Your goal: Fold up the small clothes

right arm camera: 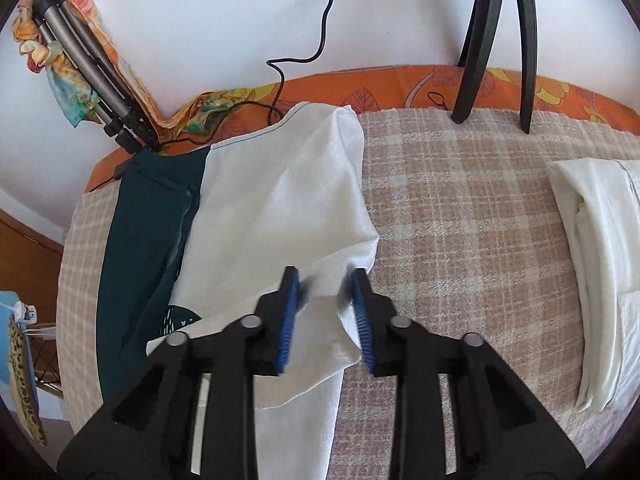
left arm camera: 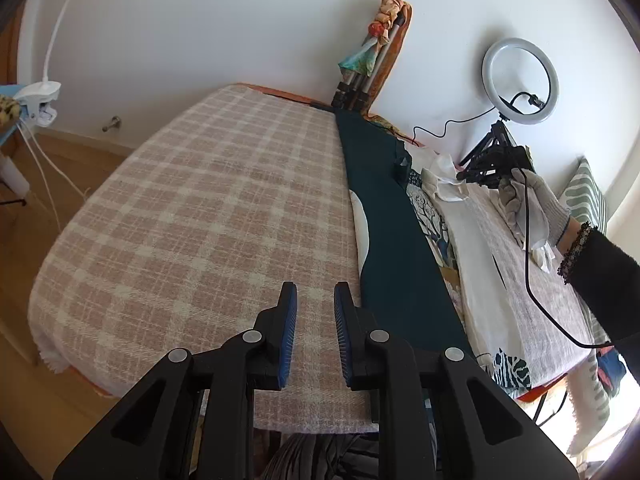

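right gripper [right arm camera: 322, 312] jaws gaping, straddling white cloth [right arm camera: 280, 208] corner lying between them | left gripper [left arm camera: 315, 332] hanging apart over plaid blanket [left arm camera: 200, 200] | risk: slippery corner sliding out while closing

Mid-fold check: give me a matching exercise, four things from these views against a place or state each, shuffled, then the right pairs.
Things:
1. white cloth
2. dark green garment
3. folded white cloth
4. left hand-held gripper

Places or states:
A. lies alone at the right of the plaid blanket
B. open over bare plaid, holding nothing
C. its folded corner sits between the fingers of the open right hand-held gripper
D. partly covered by the white cloth, near the folded tripod

Pairs: 1-C, 2-D, 3-A, 4-B
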`<action>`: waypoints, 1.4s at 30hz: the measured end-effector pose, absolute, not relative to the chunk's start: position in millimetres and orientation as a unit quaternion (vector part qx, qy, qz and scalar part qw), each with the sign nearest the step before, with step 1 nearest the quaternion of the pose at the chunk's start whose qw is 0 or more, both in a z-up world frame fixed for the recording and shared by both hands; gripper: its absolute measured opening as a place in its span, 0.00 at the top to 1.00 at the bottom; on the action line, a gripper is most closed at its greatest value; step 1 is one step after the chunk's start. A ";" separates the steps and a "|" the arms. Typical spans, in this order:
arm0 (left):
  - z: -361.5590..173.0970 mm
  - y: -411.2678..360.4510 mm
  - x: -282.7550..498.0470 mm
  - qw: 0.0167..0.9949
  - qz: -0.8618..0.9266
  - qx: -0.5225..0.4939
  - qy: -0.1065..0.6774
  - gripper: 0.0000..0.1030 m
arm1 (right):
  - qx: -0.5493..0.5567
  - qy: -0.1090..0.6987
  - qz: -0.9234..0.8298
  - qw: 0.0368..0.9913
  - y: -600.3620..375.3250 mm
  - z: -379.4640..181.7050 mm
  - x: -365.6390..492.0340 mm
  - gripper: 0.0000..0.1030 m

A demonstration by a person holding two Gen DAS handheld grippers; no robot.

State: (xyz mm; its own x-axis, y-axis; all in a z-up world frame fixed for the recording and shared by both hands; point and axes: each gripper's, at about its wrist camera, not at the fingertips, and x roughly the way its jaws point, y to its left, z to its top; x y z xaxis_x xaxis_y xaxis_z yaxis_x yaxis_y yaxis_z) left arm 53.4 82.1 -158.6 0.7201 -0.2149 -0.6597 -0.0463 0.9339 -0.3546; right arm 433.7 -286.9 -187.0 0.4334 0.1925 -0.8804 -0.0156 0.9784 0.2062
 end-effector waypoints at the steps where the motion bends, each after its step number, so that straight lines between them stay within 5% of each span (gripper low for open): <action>1: -159.6 84.5 53.7 0.910 -0.047 -0.179 0.370 0.83 | 0.088 0.521 0.066 0.847 -284.6 -181.9 434.3 0.94; 15: -172.0 91.8 64.9 0.903 -0.055 -0.196 0.379 0.83 | 0.059 0.487 0.129 0.862 -178.1 -160.8 474.8 0.94; 19: -172.0 89.4 66.4 0.902 -0.057 -0.192 0.383 0.83 | 0.103 0.491 0.176 0.847 -167.4 -163.6 481.3 0.54; 20: -170.9 88.3 66.4 0.903 -0.057 -0.188 0.381 0.83 | 0.108 0.481 0.183 0.851 -168.0 -157.7 477.1 0.53; 30: -167.4 72.0 72.0 0.895 -0.083 -0.189 0.396 0.82 | 0.077 0.434 0.167 0.882 -231.3 -103.1 408.6 0.52; 33: -164.1 66.4 71.6 0.891 -0.099 -0.190 0.401 0.66 | 0.078 0.434 0.160 0.883 -262.8 -95.5 376.0 0.52; 42: -165.4 55.3 70.7 0.866 -0.147 -0.191 0.437 0.64 | 0.069 0.482 0.179 0.855 -327.6 -138.2 222.8 0.52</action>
State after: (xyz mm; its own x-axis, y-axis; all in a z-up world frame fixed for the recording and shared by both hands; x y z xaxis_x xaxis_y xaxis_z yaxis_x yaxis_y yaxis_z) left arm 70.7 55.3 -165.4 0.5743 -0.4216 -0.7017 0.0874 0.8839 -0.4595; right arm 222.8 -327.6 -138.2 0.4710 0.3718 -0.8000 -0.2396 0.9267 0.2896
